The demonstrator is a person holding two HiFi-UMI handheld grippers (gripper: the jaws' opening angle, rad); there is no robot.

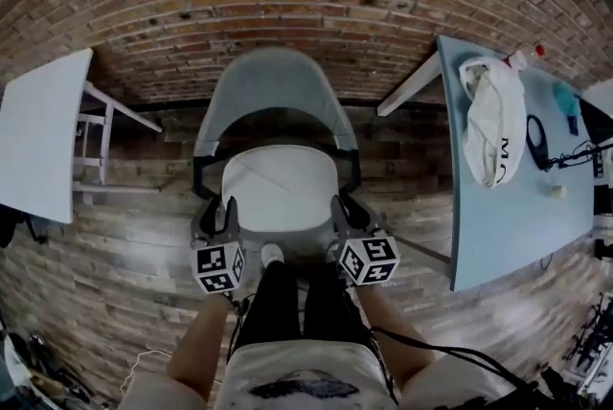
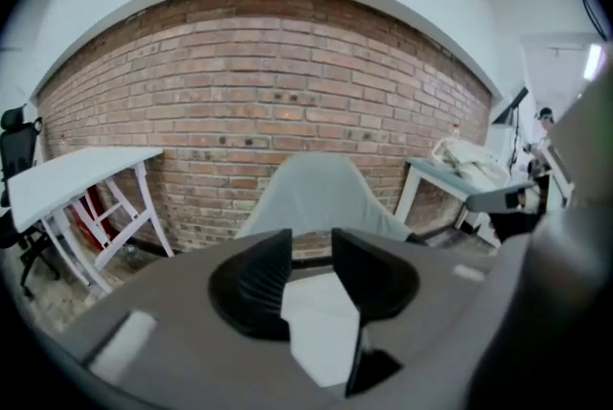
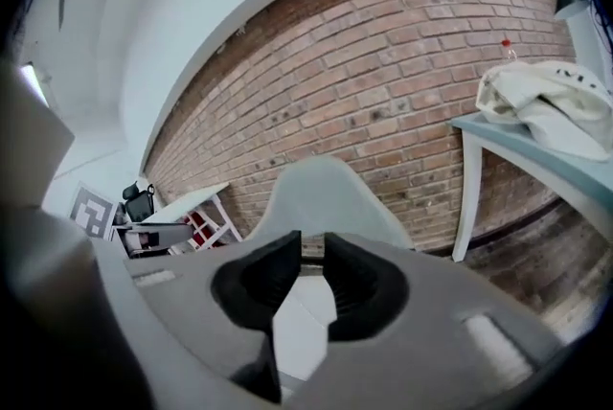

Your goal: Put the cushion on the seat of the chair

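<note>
The cushion [image 1: 280, 188] lies flat on the seat of the chair [image 1: 276, 87], a white pad against the grey shell with its front edge toward me, so I judge the placing itself done. What worries me is that front edge. Both claws hang just beside its two front corners, and if I drop either hand or swing it inward, a jaw tip could hook the cushion and drag it askew or off the seat. I can't tell from the head view whether the pad sits fully back against the backrest; if it doesn't, a small nudge might tip it forward. The left claw [image 1: 218, 215] is spread wide and holds nothing. In the left gripper view the cushion only shows through the gap between its jaws. The right claw [image 1: 347, 212] has its jaws closer together but clearly parted, also empty, with pads touching nothing. Off to my right stands the worktop [image 1: 517, 197] with a white bag [image 1: 493, 116] on it, well apart from the chair.
</note>
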